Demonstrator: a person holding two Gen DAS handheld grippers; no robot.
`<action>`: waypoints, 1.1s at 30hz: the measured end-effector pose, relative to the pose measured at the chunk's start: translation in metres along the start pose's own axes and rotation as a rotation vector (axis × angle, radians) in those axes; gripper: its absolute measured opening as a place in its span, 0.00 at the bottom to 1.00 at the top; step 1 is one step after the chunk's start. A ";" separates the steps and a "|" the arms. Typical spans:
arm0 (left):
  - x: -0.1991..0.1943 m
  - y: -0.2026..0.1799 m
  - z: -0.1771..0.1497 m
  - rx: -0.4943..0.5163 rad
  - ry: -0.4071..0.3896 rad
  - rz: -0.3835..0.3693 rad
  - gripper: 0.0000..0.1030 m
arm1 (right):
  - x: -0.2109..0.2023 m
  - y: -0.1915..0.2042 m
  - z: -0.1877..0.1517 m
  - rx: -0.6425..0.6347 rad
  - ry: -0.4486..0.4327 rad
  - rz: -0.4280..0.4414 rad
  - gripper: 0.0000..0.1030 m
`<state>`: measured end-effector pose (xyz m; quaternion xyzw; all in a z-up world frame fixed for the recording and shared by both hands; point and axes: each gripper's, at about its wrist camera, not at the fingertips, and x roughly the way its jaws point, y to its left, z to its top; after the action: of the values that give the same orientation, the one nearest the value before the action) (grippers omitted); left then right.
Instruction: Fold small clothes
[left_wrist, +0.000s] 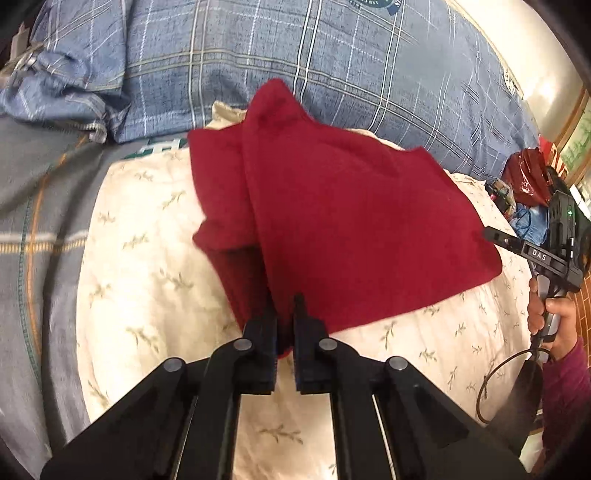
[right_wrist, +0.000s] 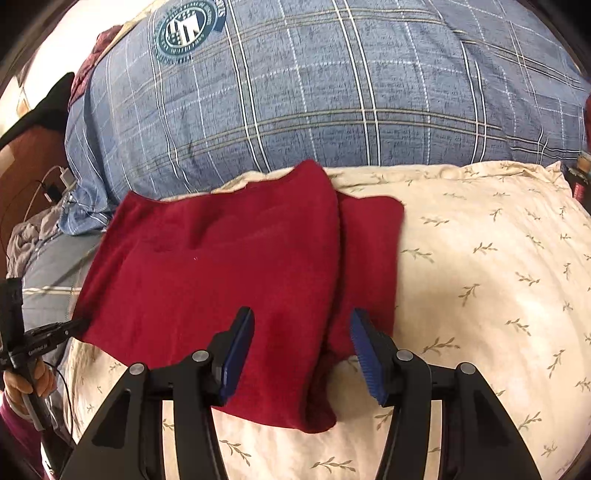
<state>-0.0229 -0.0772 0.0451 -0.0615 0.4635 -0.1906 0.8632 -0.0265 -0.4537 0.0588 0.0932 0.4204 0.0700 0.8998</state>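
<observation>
A dark red garment (left_wrist: 351, 221) lies partly folded on a cream leaf-print pillow (left_wrist: 147, 266). My left gripper (left_wrist: 286, 306) is shut on the red garment's near corner, a fold running away from the fingers. In the right wrist view the same garment (right_wrist: 207, 280) lies flat with a folded flap on its right side. My right gripper (right_wrist: 301, 325) is open and empty, its blue pads just above the garment's near edge. The right gripper also shows in the left wrist view (left_wrist: 495, 234) at the garment's right edge. The left gripper shows in the right wrist view (right_wrist: 79, 325) at the garment's left corner.
A blue plaid pillow (right_wrist: 332, 92) lies behind the cream pillow (right_wrist: 480, 277). A grey striped blanket (left_wrist: 33, 229) lies to the left. A red bag (left_wrist: 526, 177) and clutter sit at the far right. A charger and cables (right_wrist: 61, 181) lie at the left.
</observation>
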 end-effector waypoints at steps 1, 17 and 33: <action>0.000 0.001 -0.002 -0.004 -0.001 -0.003 0.04 | 0.001 0.001 -0.001 0.001 0.003 0.004 0.51; -0.012 -0.004 0.012 -0.013 -0.127 0.142 0.61 | -0.024 0.033 0.026 0.002 -0.104 0.013 0.48; 0.019 0.022 0.011 -0.054 -0.113 0.159 0.61 | 0.127 0.221 0.082 -0.302 0.004 0.078 0.43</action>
<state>0.0016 -0.0650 0.0301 -0.0585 0.4223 -0.1053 0.8984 0.1071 -0.2219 0.0656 -0.0272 0.4030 0.1678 0.8993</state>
